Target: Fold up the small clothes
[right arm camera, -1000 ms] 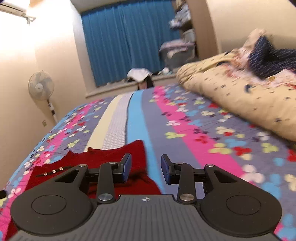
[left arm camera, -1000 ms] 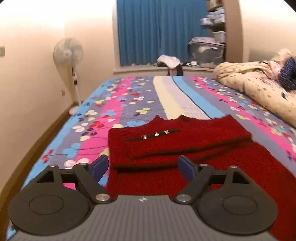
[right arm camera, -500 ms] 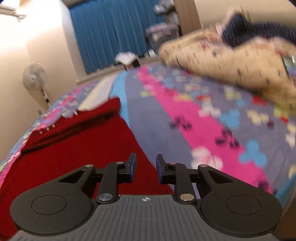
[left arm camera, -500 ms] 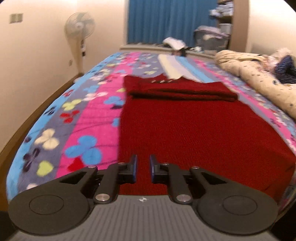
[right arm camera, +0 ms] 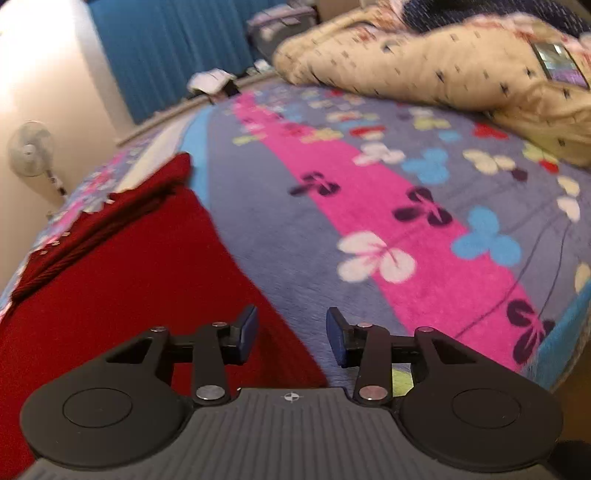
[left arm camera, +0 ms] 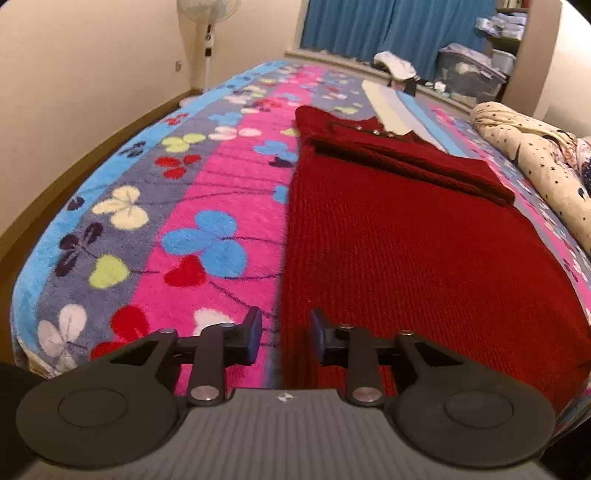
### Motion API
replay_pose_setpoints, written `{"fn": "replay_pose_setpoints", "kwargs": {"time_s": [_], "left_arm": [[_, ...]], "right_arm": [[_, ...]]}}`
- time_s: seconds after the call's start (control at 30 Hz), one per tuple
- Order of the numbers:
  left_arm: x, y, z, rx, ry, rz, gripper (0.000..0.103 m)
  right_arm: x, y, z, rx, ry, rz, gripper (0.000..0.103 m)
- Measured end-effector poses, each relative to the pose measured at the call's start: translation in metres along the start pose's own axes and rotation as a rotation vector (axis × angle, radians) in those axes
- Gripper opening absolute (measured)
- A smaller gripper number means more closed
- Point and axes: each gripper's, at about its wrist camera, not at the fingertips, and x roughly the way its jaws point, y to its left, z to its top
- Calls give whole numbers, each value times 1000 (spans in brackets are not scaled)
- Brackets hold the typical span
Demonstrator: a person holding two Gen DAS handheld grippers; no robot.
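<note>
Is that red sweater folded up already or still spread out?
Partly folded. The red sweater has its sleeves laid across the chest near the collar, but its body lies flat and full length on the blanket.

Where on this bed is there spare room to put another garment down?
Bare blanket lies left of the red sweater, towards the fan, and right of it up to the cream quilt. The quilt side is crowded.
</note>
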Motion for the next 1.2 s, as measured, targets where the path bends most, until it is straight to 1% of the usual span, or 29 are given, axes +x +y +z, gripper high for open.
{"fn": "replay_pose_setpoints", "kwargs": {"time_s": [0.07, 0.13, 0.23, 0.3, 0.37, 0.4, 0.43, 0.47, 0.5, 0.53, 0.57, 0.63, 0.7, 0.73, 0.77, 0.8, 0.9, 0.93, 0.97, 1.0, 1.03, 1.1, 1.13, 1.2], "left_arm": [[8, -3, 1, -2, 32, 11, 36], [15, -6, 2, 13, 66, 11, 36], [19, -12, 0, 43, 71, 11, 36], [20, -14, -2, 52, 70, 14, 36], [20, -15, -4, 54, 72, 12, 35], [20, -16, -4, 57, 74, 8, 35], [19, -17, -5, 66, 76, 4, 30], [18, -18, -6, 77, 79, -4, 20], [17, -19, -6, 89, 78, -8, 15], [14, -21, -5, 99, 70, -8, 12], [10, -22, -4, 103, 54, -13, 11], [-4, -23, -2, 106, -16, -46, 10], [-20, -22, -2, 116, -96, -90, 10], [-24, -22, -2, 118, -116, -102, 11], [-24, -22, -2, 114, -114, -103, 11], [-21, -21, -2, 107, -97, -100, 11], [-1, -18, -2, 52, -4, -113, 12], [3, -18, -3, 32, 14, -110, 15], [7, -19, -4, 15, 30, -103, 22], [10, -21, -4, 13, 46, -88, 23], [11, -22, -4, 21, 50, -80, 24], [11, -24, -5, 25, 49, -71, 26], [12, -23, -7, 18, 57, -61, 26], [15, -20, -10, -4, 83, -46, 26]], "right_arm": [[10, 0, 1, 6, 38, 0, 43], [16, 5, 1, -32, 60, 12, 44], [20, 20, -3, -119, 72, 9, 46], [21, 27, -5, -150, 70, -2, 46], [20, 29, -6, -154, 65, -7, 41], [20, 30, -7, -161, 61, -3, 34], [18, 32, -7, -175, 55, 6, 18], [16, 34, -8, -191, 47, 5, 14], [14, 36, -8, -207, 37, -1, 13], [12, 37, -8, -207, 31, 2, 11], [10, 36, -6, -195, 23, 7, 11], [-3, 31, 2, -130, -34, 45, 10], [-27, 22, 10, -63, -146, 139, 8], [-35, 22, 12, -65, -182, 159, 8], [-38, 24, 12, -86, -198, 150, 8], [-35, 27, 10, -110, -186, 119, 8], [-10, 30, 3, -145, -52, 53, 9], [-3, 28, 1, -149, -10, 40, 12], [3, 26, 0, -152, 22, 35, 14], [5, 25, -2, -153, 40, 29, 15], [7, 22, -3, -147, 52, 28, 21], [6, 16, -3, -128, 63, 33, 29], [6, 13, -4, -117, 71, 36, 31], [5, 9, -6, -105, 78, 45, 32]]}}
